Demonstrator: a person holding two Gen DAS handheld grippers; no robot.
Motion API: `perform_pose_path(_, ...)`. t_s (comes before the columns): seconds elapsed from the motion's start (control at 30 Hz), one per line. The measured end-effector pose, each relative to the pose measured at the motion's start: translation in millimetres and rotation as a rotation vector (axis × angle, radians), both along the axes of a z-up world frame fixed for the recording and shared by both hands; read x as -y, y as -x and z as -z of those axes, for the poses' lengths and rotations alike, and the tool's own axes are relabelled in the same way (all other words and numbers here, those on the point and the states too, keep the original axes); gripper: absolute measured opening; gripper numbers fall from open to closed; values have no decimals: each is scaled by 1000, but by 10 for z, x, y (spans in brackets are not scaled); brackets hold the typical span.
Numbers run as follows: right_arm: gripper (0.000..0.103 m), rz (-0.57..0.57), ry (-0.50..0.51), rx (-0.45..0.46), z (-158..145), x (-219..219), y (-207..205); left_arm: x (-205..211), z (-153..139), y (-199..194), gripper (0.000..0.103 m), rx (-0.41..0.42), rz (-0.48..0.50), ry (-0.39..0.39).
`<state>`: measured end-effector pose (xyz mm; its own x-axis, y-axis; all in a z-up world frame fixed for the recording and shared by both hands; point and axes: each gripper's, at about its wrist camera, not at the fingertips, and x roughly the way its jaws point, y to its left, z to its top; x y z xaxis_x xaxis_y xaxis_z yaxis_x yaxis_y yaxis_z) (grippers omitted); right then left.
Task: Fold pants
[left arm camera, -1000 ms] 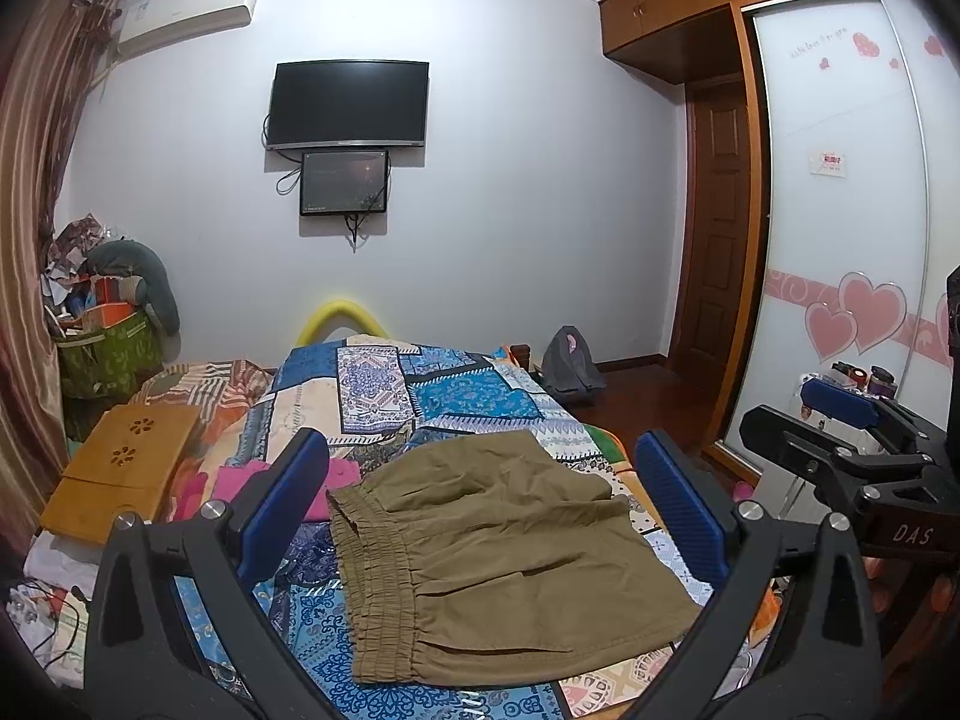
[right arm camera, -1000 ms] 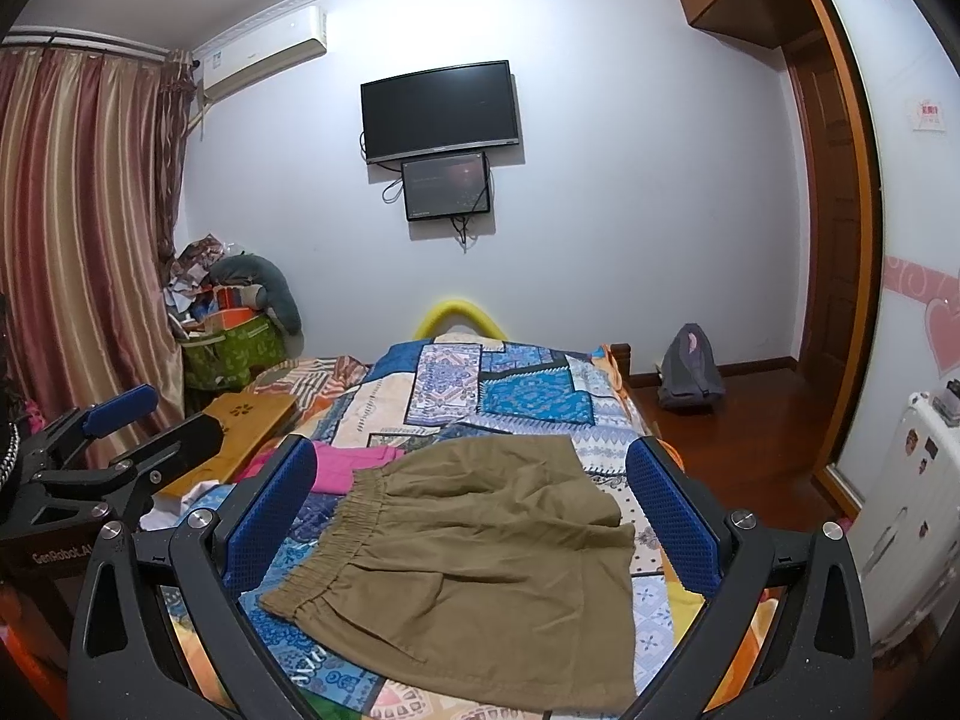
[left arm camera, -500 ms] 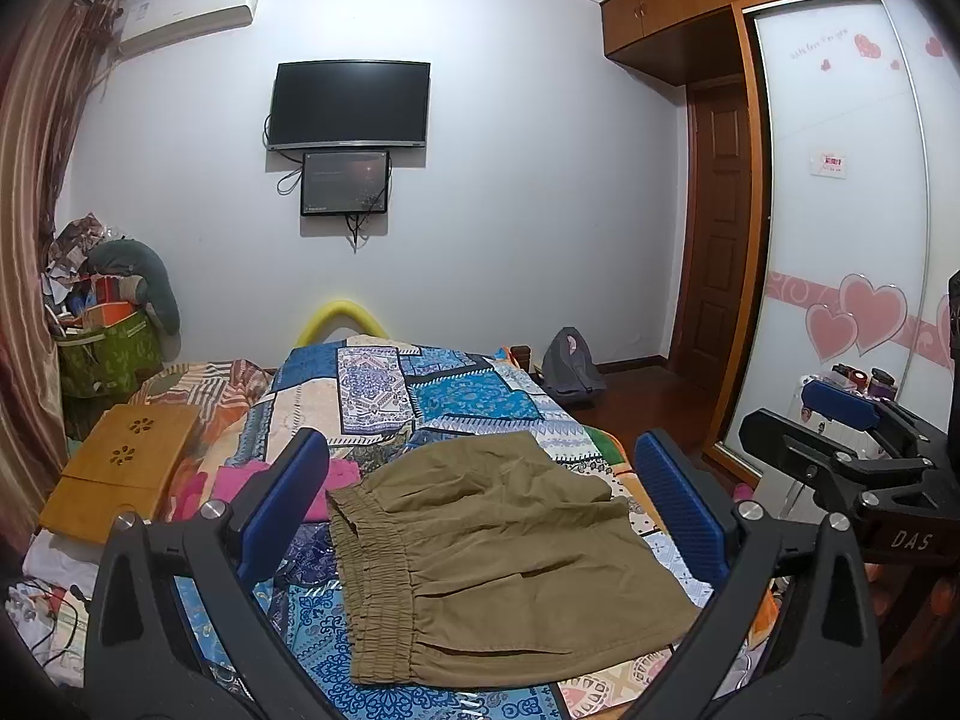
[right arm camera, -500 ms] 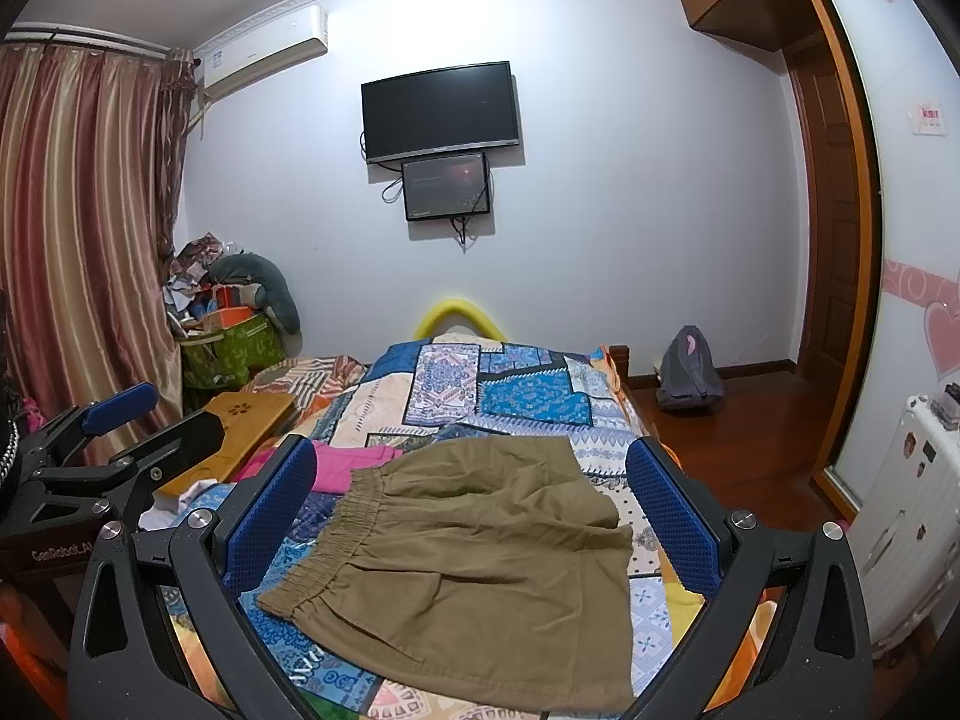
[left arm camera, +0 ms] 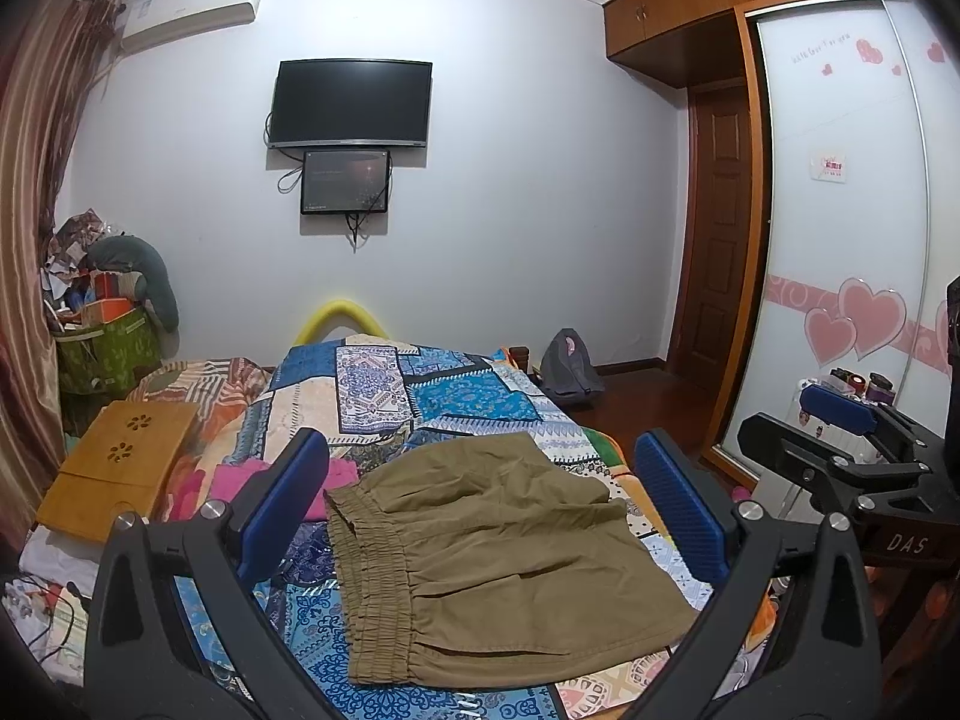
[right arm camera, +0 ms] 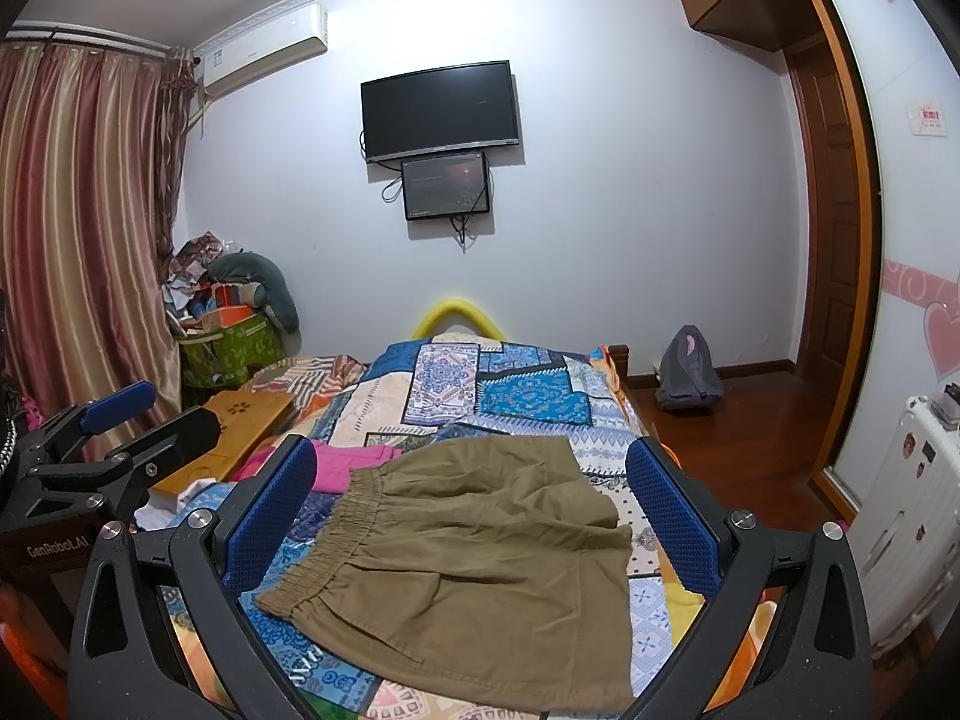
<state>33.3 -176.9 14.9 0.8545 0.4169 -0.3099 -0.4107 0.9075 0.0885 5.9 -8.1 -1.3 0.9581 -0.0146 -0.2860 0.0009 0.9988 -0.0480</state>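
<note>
The khaki shorts [left arm camera: 498, 558], soft and limp on the bed [left arm camera: 462, 396], suit a pinch at the elastic waistband [left arm camera: 375, 576]; both hand-held grippers, left [left arm camera: 480, 516] and right [right arm camera: 471, 519], hover spread.

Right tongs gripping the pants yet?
No: the right tongs hang open above the khaki pants, which lie flat on the bed.
</note>
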Motion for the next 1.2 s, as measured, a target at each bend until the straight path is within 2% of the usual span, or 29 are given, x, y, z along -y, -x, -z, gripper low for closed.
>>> perform_pose_path(0.4, 103, -2, 5, -14, 21, -12, -38, -66, 31, -91, 103, -20, -10, 18)
perform_pose_path(0.7, 103, 5, 20, -34, 70, -34, -177, -89, 142, -254, 103, -49, 1, 2)
perform_pose_path(0.87, 103, 30, 54, -73, 210, -35, -471, -172, 265, -555, 103, -93, -19, -33)
perform_pose_path(1.0, 103, 36, 107, -123, 366, -31, -833, -312, 420, -947, 103, -150, -29, -77)
perform_pose_path(1.1, 103, -8, 140, -157, 446, -57, -1033, -506, 592, -1289, 103, -201, 6, -66)
perform_pose_path(1.2, 103, -4, 162, -174, 510, -56, -1281, -764, 792, -1657, 103, -247, -14, -27)
